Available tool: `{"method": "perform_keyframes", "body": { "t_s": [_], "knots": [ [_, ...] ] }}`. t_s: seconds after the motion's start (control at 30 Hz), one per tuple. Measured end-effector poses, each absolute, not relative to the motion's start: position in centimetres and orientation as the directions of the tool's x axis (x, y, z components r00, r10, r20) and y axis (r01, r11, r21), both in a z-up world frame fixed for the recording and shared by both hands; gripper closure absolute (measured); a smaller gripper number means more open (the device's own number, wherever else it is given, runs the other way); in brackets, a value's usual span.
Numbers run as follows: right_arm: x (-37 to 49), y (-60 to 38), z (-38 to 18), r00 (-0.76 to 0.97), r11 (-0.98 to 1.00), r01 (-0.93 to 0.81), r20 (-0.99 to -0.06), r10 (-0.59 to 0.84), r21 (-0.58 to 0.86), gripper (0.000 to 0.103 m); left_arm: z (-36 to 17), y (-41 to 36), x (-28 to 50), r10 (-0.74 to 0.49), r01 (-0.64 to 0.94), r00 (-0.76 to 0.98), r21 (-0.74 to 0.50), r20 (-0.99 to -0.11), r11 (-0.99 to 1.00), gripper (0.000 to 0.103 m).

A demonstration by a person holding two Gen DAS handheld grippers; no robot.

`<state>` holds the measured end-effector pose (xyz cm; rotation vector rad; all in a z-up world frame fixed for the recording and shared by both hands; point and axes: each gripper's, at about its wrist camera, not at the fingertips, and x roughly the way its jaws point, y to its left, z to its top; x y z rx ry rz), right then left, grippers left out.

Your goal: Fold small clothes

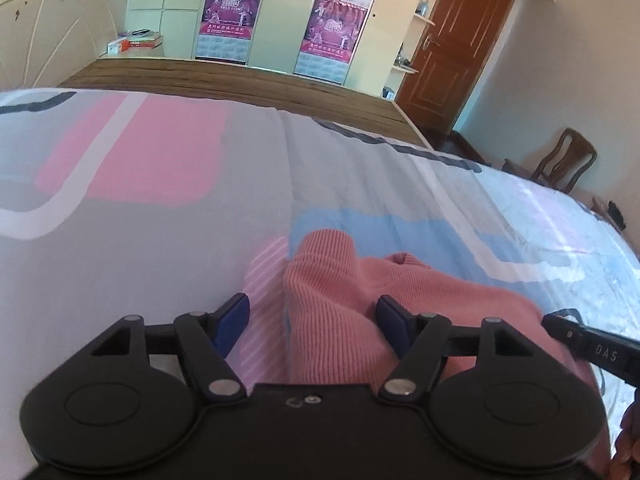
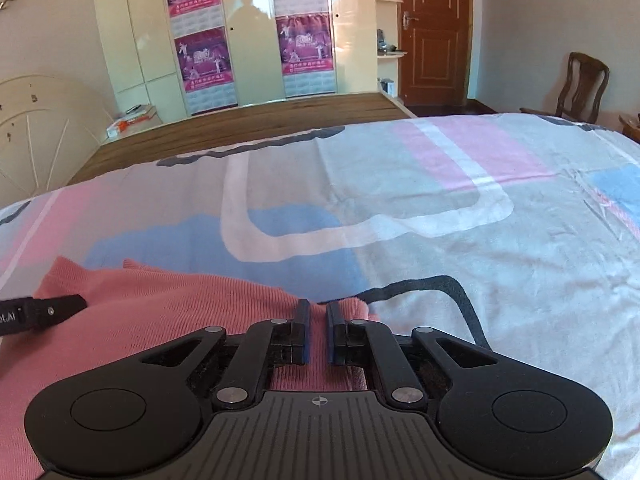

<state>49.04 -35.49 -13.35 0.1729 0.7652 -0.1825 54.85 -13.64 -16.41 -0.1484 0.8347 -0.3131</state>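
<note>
A pink ribbed knit garment (image 1: 332, 280) lies bunched on the patterned bedsheet (image 1: 160, 240). My left gripper (image 1: 312, 304) is open and straddles a raised fold of it. Its right pad (image 1: 394, 324) is against the cloth, while its left pad (image 1: 232, 320) stands clear over the sheet. In the right wrist view the same garment (image 2: 160, 304) spreads to the left. My right gripper (image 2: 318, 308) is shut on the garment's edge near a corner, and pink cloth shows in the narrow slit between the pads. Each view catches a black finger of the other gripper (image 1: 580, 340) (image 2: 40, 312) resting over the garment.
The sheet (image 2: 440, 200) covers a wide bed, with a bare wooden bed base (image 2: 248, 124) beyond it. A white headboard (image 2: 36, 128) is at the left. A wardrobe with posters (image 2: 208, 32), a brown door (image 2: 434, 32) and a wooden chair (image 2: 584, 84) stand past the bed.
</note>
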Motion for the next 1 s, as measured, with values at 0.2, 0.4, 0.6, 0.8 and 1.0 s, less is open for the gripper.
{"method": "perform_keyframes", "body": {
  "t_s": [0.2,0.4,0.6,0.8,1.0],
  "knots": [
    [48.1,-34.9,-11.6,0.704,0.98,0.18,-0.708,-0.065,0.088,0.096,-14.4,-12.2,53.2,-0.312,0.158,0.632,-0.276,-0.71,0.948,0.03],
    [43.2,-32.4,-10.0,0.711,0.991,0.074,-0.703,0.025,0.11,0.096,-12.5,-11.6,49.4,-0.306,0.183,0.638,-0.247,-0.707,0.952,0.027],
    [39.4,-30.7,-11.3,0.701,0.996,0.042,-0.713,0.028,0.081,0.096,-12.1,-12.0,45.1,-0.3,0.226,0.634,-0.2,-0.713,0.953,0.024],
    [38.3,-31.5,-12.9,0.701,0.998,0.063,-0.712,-0.035,0.013,0.096,-13.2,-13.0,43.0,-0.293,0.259,0.628,-0.162,-0.721,0.952,0.022],
    [35.9,-31.3,-10.7,0.712,0.997,0.035,-0.702,0.022,0.067,0.096,-11.6,-11.6,41.2,-0.328,0.264,0.615,-0.205,-0.717,0.943,0.025]
  ]
}}
